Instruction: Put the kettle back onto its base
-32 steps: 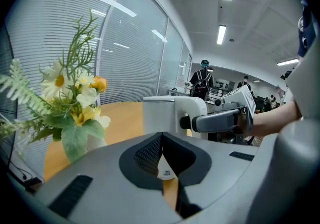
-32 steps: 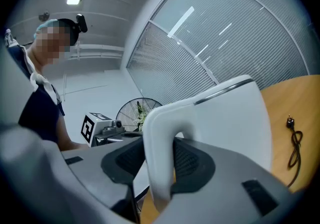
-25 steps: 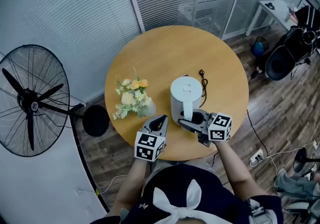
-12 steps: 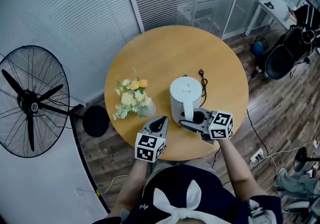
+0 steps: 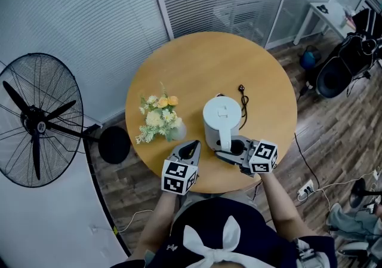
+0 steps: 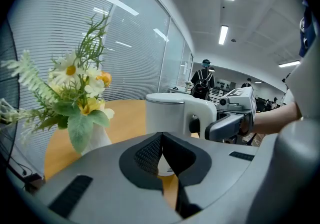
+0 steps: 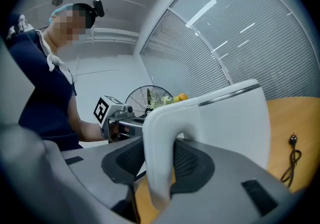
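Head view: we see the white kettle (image 5: 221, 119) upright on the round table (image 5: 197, 64) near its front edge, just right of the flowers (image 5: 156, 119), with the right gripper (image 5: 230, 148) at its handle and the left gripper (image 5: 192, 145) close by but apart from it. Left gripper view: we see its jaws closed together, empty. Right gripper view: we see the jaws clamped on the kettle's handle (image 7: 159, 168).

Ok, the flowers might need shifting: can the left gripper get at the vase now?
Probably yes: the left gripper sits close beside the vase, with nothing between them, though its jaws are shut.
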A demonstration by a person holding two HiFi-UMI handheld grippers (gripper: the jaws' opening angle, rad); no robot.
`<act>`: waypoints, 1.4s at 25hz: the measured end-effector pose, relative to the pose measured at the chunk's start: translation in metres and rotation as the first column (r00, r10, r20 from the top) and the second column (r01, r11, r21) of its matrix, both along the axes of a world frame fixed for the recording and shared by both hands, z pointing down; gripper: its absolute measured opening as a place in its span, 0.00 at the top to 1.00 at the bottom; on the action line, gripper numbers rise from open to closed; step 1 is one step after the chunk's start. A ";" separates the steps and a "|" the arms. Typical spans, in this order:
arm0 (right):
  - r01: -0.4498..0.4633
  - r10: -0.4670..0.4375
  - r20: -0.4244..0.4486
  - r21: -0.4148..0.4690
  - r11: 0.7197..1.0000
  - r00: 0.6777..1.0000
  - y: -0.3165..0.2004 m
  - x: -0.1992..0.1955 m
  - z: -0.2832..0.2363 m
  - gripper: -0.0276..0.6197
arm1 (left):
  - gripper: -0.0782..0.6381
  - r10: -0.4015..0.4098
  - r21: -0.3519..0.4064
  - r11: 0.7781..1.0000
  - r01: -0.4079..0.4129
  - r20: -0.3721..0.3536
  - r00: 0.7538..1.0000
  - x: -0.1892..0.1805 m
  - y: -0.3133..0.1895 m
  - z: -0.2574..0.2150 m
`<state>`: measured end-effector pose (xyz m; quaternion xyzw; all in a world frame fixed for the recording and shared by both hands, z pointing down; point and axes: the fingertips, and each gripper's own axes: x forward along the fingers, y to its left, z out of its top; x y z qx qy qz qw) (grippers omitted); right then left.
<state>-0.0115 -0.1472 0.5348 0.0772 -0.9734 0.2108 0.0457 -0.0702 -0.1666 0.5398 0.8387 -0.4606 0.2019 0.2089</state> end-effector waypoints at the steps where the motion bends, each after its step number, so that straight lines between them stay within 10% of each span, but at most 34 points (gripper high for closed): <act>1: -0.005 0.005 -0.005 0.006 1.000 1.000 0.002 0.000 0.001 0.72 | 0.85 0.000 0.000 1.000 0.000 -0.001 1.000 0.000 0.000 0.000; 35: -0.094 0.105 -0.072 0.141 0.986 0.992 0.034 -0.001 0.021 0.72 | 0.85 0.050 -0.013 0.999 -0.050 -0.004 0.999 0.008 0.010 0.007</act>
